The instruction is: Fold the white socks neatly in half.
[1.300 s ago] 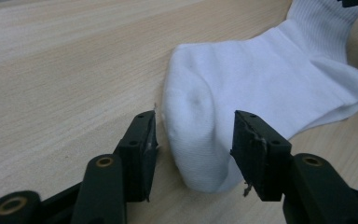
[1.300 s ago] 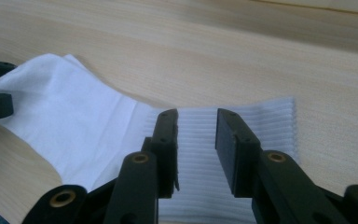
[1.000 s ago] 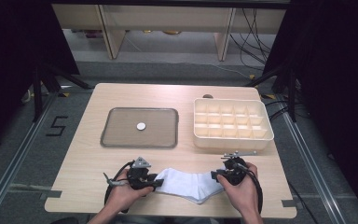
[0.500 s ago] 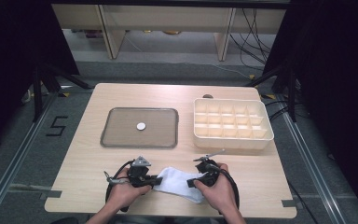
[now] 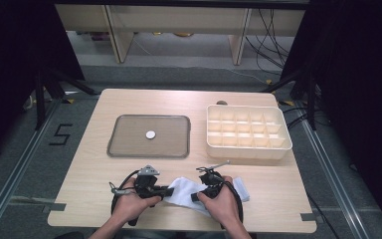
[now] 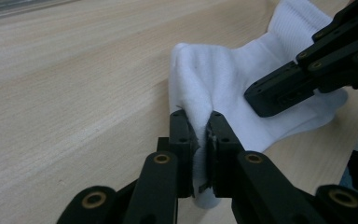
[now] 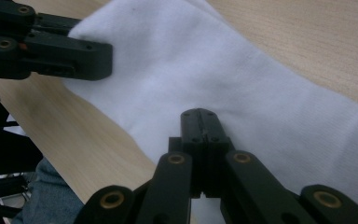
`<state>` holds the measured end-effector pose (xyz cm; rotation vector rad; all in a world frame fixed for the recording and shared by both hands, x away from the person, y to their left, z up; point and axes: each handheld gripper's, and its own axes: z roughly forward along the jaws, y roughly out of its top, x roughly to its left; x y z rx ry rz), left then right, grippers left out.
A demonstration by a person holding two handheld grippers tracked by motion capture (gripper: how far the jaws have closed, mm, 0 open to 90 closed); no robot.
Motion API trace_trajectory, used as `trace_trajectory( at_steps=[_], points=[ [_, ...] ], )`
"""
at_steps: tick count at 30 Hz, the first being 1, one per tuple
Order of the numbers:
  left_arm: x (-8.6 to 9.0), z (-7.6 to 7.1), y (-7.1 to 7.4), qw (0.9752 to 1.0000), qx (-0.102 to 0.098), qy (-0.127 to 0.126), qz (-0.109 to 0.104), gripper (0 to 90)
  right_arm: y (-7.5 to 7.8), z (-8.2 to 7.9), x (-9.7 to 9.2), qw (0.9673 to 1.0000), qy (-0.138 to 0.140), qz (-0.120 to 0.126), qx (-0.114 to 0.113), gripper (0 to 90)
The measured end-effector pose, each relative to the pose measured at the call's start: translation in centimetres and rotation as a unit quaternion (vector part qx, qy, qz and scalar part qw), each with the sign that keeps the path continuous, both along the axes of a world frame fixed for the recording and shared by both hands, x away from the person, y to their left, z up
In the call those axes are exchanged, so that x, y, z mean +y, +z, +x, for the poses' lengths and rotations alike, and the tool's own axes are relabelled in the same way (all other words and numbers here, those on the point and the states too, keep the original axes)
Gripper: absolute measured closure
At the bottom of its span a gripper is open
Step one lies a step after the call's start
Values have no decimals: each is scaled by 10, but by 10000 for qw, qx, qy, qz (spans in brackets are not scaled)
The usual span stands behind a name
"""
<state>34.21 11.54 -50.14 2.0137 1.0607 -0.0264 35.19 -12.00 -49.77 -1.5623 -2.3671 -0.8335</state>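
White sock [image 5: 181, 191]: lies on the near edge of the wooden table [image 5: 129, 107], between the two hands, bunched and shorter than in the earlier high views, where it lay spread flat; left gripper [image 6: 200, 128]: jaws have just been closing and now clamp a raised fold at the sock's left end, cloth visibly pinched between the pads; right gripper [image 7: 199, 122]: jaws have just been closing, now fully together on the sock's fabric nearer its middle, having travelled inward toward the left gripper from the sock's right end; reading: both ends are now secured and the sock is probably being folded or gathered onto itself; high view: shows the grey tray [image 5: 124, 144] with a small white disc [image 5: 150, 134] and the cream compartment box [image 5: 283, 144], both well apart from the sock, jaws hidden by the hands; left gripper view: shows the pinched ridge of cloth and the right gripper's jaw beyond; right gripper view: shows the thin layer caught, and a blue sleeve [image 7: 51, 196].
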Motion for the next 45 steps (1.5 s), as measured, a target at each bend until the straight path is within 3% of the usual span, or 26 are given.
trace_trajectory(
  at_steps=[6,7,8,9,12,15,16,18,27,30,32,34,35,37,39,40,41,42,43,44,45],
  points=[
    [-2,-2,10,9997,40,-82,-211,823,-1,2,0,9998,-120,-70,124,900],
    [-4,-3,12,9996,4,-29,-269,823,-1,3,0,10000,-61,1,44,900],
    [-4,-3,15,9996,93,-76,-244,823,0,3,1,9999,-82,10,145,900],
    [-5,-2,15,9991,130,-125,-378,823,1,3,1,9997,-52,118,183,900],
    [-6,-3,18,9989,141,-144,-412,823,0,5,1,9998,-1,-68,162,900],
    [-8,-3,21,9983,214,-179,-516,823,0,5,2,9999,53,-41,136,900],
    [-9,-3,22,9977,250,-285,-567,823,-3,5,0,9997,204,-70,-78,900],
    [-10,-4,24,9974,248,-312,-595,823,2,4,4,9999,59,-53,100,900],
    [-13,-4,26,9963,271,-331,-744,824,1,3,8,9998,125,42,146,900],
    [-14,-4,26,9962,263,-331,-760,823,0,3,8,9998,179,36,44,900],
    [-13,-4,26,9962,269,-315,-772,823,1,4,7,9996,166,121,168,879],
    [-12,-4,26,9959,239,-305,-818,823,4,4,4,9999,33,34,153,865],
    [-12,-4,27,9959,237,-257,-834,823,14,4,-5,9998,43,169,35,876],
    [-12,-4,27,9959,238,-267,-832,823,16,4,-9,9998,65,188,-60,880],
    [-11,-4,28,9963,199,-246,-798,823,27,3,-32,9990,-303,205,-253,900],
    [-11,-4,28,9963,199,-237,-805,823,27,4,-41,9987,-303,182,-377,900],
    [-11,-4,28,9964,192,-228,-795,823,29,3,-49,9979,-560,147,-305,900],
    [-11,-4,28,9964,193,-234,-794,823,29,3,-60,9970,-643,105,-424,900],
    [-11,-4,28,9964,193,-234,-794,823,29,3,-60,9970,-643,105,-424,900],
    [-12,-5,28,9963,203,-212,-811,823,30,3,-72,9959,-798,76,-429,900],
    [-12,-5,27,9959,207,-236,-846,823,29,1,-97,9906,-1280,-245,-419,900]
  ],
)
